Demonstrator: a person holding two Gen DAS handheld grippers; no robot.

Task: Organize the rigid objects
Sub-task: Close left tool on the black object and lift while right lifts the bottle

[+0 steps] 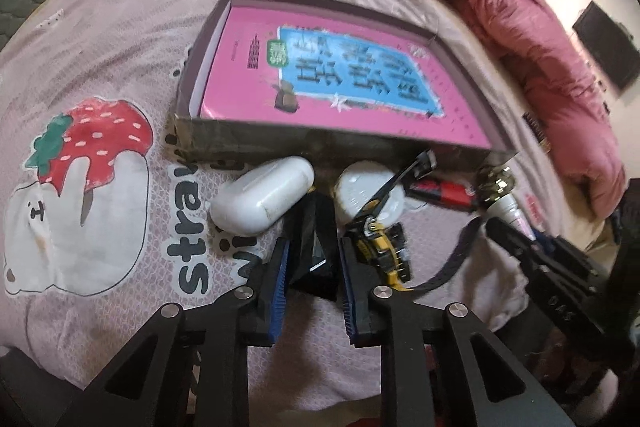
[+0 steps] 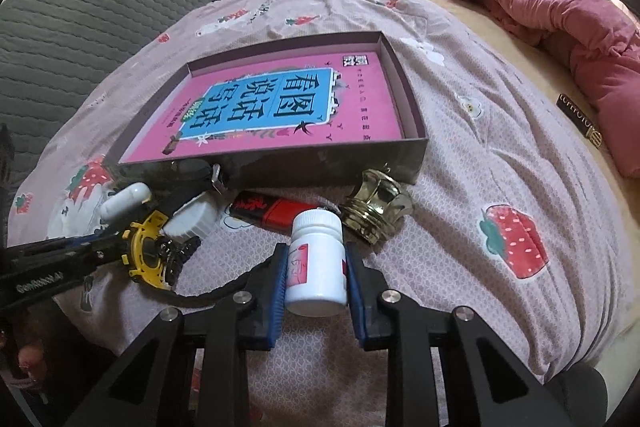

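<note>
My left gripper (image 1: 314,247) is shut on a glossy black object (image 1: 316,219) lying on the bedspread, just in front of the open dark box (image 1: 320,143). A yellow-and-black watch (image 1: 382,251) lies right beside that grip. My right gripper (image 2: 317,255) is shut on a white pill bottle (image 2: 316,231) with a pink label, held a little above the bedspread. A pink book (image 2: 280,107) fills the bottom of the box (image 2: 320,163).
In front of the box lie a white oblong case (image 1: 262,195), a white round lid (image 1: 368,195), a red-and-black stick (image 2: 276,211) and a gold crown-shaped cap (image 2: 376,207). A pink quilt (image 2: 560,7) is bunched at the right; grey padding (image 2: 80,7) stands at the left.
</note>
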